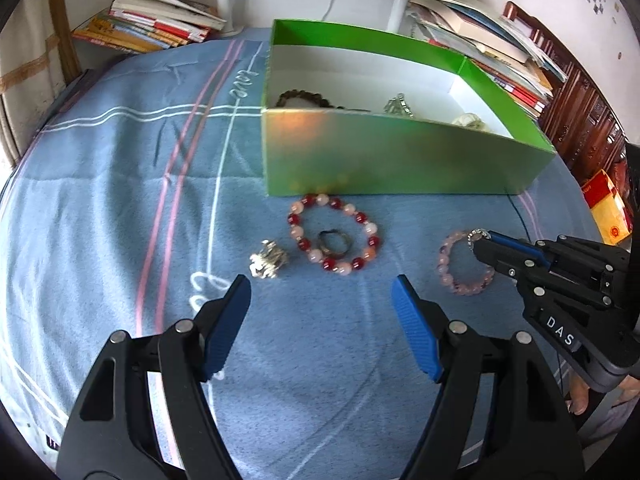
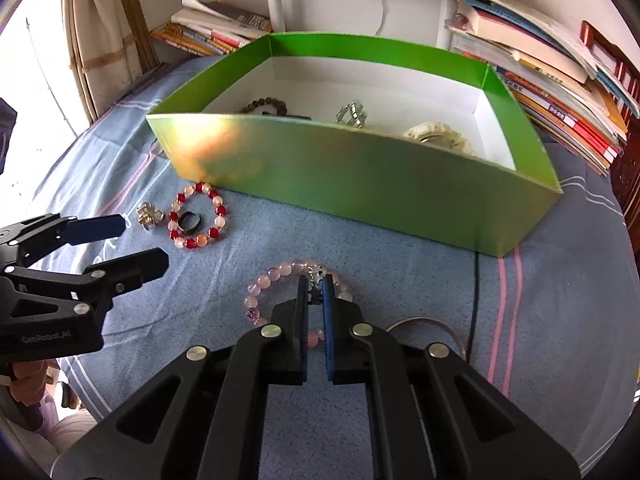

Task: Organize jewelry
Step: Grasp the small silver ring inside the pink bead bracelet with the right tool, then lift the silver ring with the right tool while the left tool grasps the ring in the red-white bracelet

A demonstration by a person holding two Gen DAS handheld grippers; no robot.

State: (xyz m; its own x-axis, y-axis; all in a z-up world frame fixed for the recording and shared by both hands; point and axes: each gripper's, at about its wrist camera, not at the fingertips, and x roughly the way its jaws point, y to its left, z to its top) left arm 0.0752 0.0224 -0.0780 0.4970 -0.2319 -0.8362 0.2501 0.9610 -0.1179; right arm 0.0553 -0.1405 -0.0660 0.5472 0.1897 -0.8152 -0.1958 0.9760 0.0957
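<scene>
jewelry on a blue bedspread point(image 1: 120, 184), in front of a green box point(image 2: 360, 184). right gripper point(image 2: 316, 286), jaws drawn nearly together and clamped on the pale pink bead bracelet point(image 2: 260, 284) at its small silver charm point(image 2: 317, 271); the rest of the bracelet's loop lies on the cloth around and beneath the fingers. in the left wrist view the same gripper point(image 1: 482, 242) enters from the right, its tips at the charm point(image 1: 478, 234) on the far side of the pink bracelet point(image 1: 454, 276).

left gripper point(image 1: 322, 292), jaws spread wide and holding nothing, poised over the cloth on the near side of the loose pieces. beyond its fingers: a red-and-pink bead bracelet point(image 1: 334, 234) lying flat, a dark ring point(image 1: 334, 243) inside its loop, and a crumpled silver piece point(image 1: 269, 265) just beside it on the left. the red-and-pink bracelet lies close to the box's near wall.

green box, open-topped with a white interior, holding a dark bead bracelet point(image 2: 266, 106) at the left, a silver piece point(image 2: 352, 114) in the middle, and a pale cream item point(image 2: 434, 136) at the right, partly hidden by the near wall.

surroundings: stacks of books point(image 2: 560, 92) to the right behind the box, another pile of books point(image 1: 156, 24) at the far left, and a dark cable point(image 2: 476, 292) running across the cloth beside the box's right corner.
</scene>
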